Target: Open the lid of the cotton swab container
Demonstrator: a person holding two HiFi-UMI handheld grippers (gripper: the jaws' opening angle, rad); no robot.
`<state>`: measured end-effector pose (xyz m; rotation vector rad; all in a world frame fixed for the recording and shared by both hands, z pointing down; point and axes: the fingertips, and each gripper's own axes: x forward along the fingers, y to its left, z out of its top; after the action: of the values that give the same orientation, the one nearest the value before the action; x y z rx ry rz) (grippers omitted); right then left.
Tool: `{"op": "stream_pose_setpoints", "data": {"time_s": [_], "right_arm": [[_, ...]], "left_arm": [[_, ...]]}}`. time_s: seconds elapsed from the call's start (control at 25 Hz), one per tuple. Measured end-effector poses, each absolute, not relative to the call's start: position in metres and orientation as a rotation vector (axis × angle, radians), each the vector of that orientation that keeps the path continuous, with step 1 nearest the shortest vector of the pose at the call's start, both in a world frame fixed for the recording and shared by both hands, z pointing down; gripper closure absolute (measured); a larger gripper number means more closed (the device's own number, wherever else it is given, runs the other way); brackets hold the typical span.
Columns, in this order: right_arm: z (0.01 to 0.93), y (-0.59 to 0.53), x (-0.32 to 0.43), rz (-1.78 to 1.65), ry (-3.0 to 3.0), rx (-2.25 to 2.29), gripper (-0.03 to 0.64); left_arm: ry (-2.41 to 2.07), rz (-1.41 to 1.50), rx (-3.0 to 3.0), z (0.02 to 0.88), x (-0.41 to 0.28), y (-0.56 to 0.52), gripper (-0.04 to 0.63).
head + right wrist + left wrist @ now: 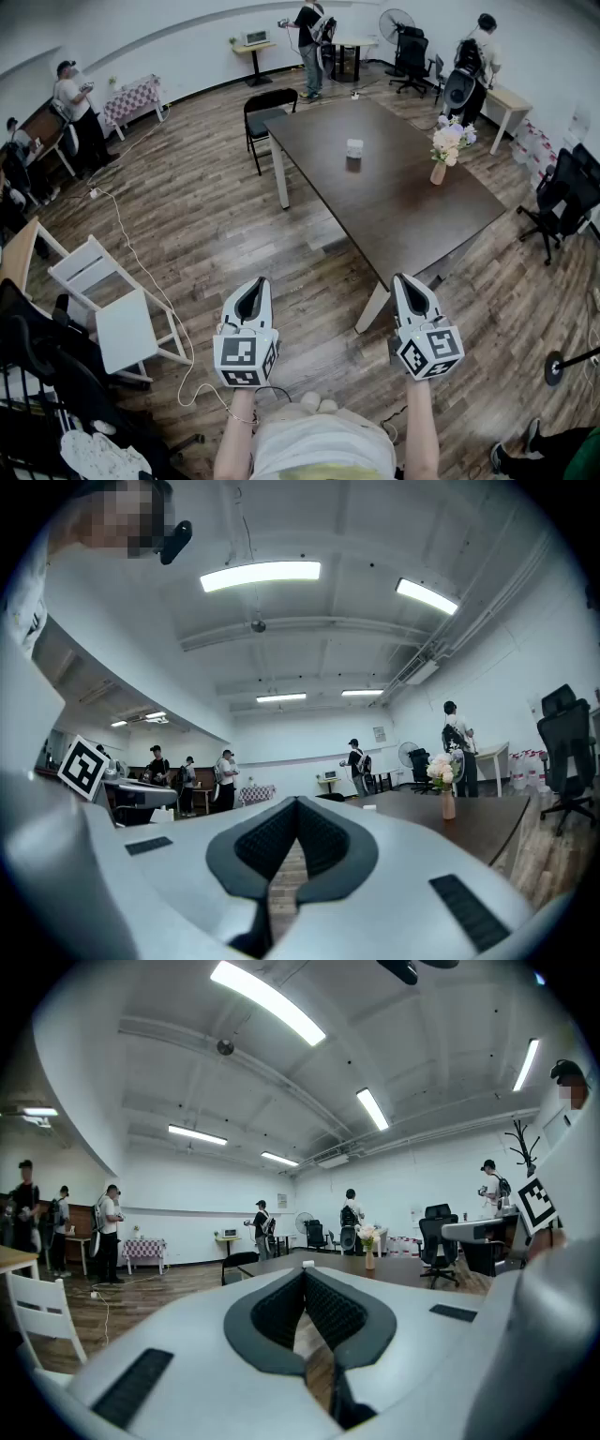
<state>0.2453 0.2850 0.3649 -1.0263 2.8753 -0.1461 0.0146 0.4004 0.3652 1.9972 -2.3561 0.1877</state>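
Observation:
The cotton swab container [354, 148] is a small pale box with a dark base. It stands alone near the middle of the long dark table [394, 202], far ahead of both grippers. My left gripper [258, 281] and right gripper [402, 278] are held side by side over the wooden floor, short of the table's near corner. Both are shut with nothing between the jaws. In the left gripper view the left gripper [305, 1270] points level toward the table, its pads meeting at the tip. The right gripper [297, 801] looks the same in its own view.
A vase of flowers [441, 155] stands at the table's right edge. A black chair [267, 108] sits at the far left corner. A white chair [103, 286] and a floor cable [141, 272] lie to my left. Office chairs [562, 197] are on the right, and people stand along the far walls.

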Motion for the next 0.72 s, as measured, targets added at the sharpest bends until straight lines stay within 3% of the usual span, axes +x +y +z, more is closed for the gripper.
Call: {"op": "stream_pose_setpoints", "data": {"time_s": [0.72], "right_arm": [[0.378,0.274,0.257,-0.241,2.848,-0.999,0.595]], "left_arm": [[-2.327,0.229,2.001,0.372,0.034,0.391,0.572]]}}
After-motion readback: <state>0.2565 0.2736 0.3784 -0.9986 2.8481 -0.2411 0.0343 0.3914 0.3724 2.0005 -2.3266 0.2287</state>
